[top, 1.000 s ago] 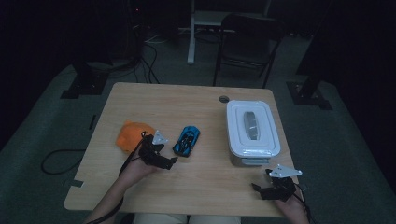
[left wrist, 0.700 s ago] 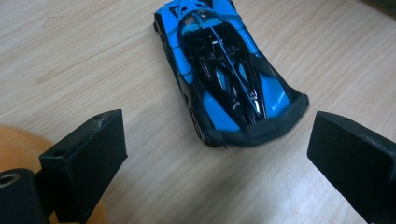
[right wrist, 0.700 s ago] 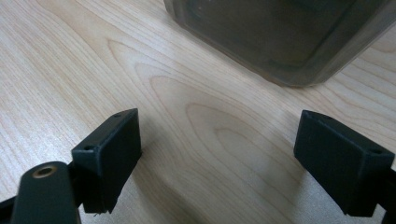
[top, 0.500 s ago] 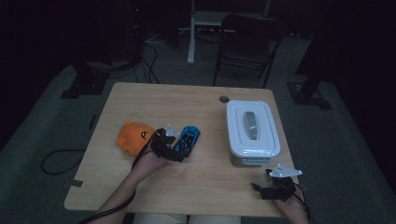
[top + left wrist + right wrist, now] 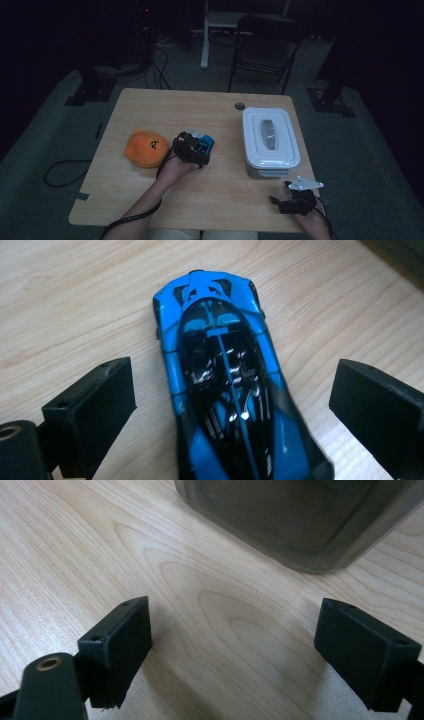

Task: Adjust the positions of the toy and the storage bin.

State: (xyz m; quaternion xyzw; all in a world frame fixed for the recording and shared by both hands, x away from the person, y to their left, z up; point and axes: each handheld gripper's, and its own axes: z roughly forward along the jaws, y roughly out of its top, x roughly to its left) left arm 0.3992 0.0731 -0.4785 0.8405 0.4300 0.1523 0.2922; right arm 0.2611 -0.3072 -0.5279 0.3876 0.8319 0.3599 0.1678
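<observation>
Left gripper view | car [image 5: 225, 385] lies between spread jaws of left gripper [image 5: 235, 405]; long axis 12-to-6 | right gripper [image 5: 235, 650] spread, empty; farther off

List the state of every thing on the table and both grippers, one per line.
Blue toy car: upright on its wheels, between the open jaws, not gripped.
Orange plush: resting on the table, untouched.
White lidded box: lid on, closed.
Left gripper: open, astride the car.
Right gripper: open, empty, near the box.
</observation>
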